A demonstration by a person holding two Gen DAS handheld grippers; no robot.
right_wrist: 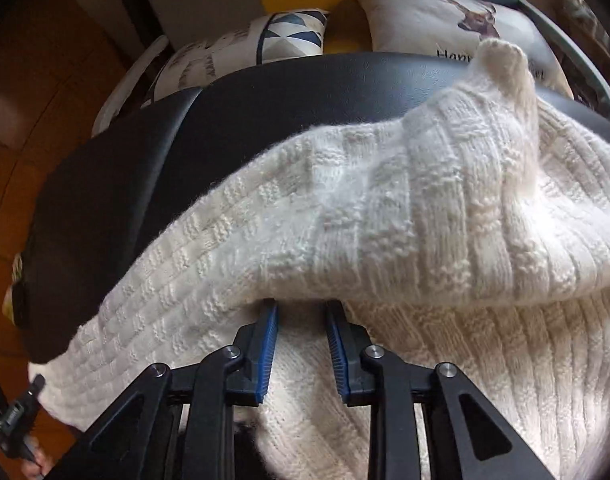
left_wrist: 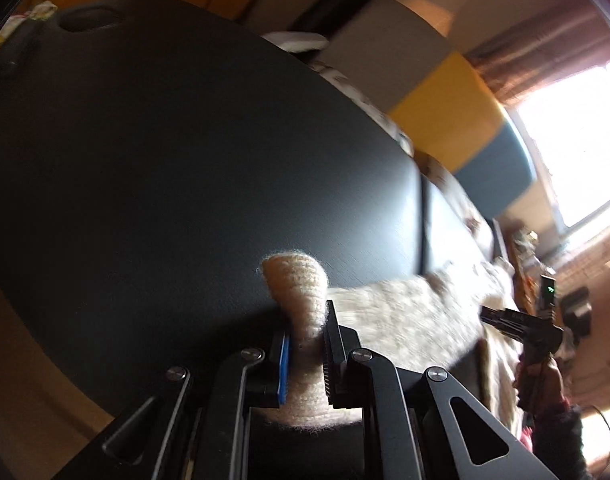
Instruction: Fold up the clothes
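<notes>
A cream knitted sweater (right_wrist: 385, 208) lies bunched on the black table (right_wrist: 245, 112), with a thick fold rolled over near my right gripper (right_wrist: 301, 312). That gripper points down at the knit with its jaws apart. Their tips sit under the fold's edge and the blue pads (right_wrist: 267, 344) do not press the cloth. In the left wrist view my left gripper (left_wrist: 307, 322) is shut on a ribbed edge of the sweater (left_wrist: 301, 280), which sticks up between the pads. The sweater (left_wrist: 405, 312) trails right toward the right gripper (left_wrist: 517, 322), held in a hand.
Behind the table stands a sofa with grey and yellow cushions (left_wrist: 437, 108) and patterned pillows (right_wrist: 273, 40), one with a deer print (right_wrist: 457, 20). A bright window (left_wrist: 577, 128) is at the right. Wooden floor (right_wrist: 33, 80) shows on the left. Bare black tabletop (left_wrist: 165, 152) spreads ahead of the left gripper.
</notes>
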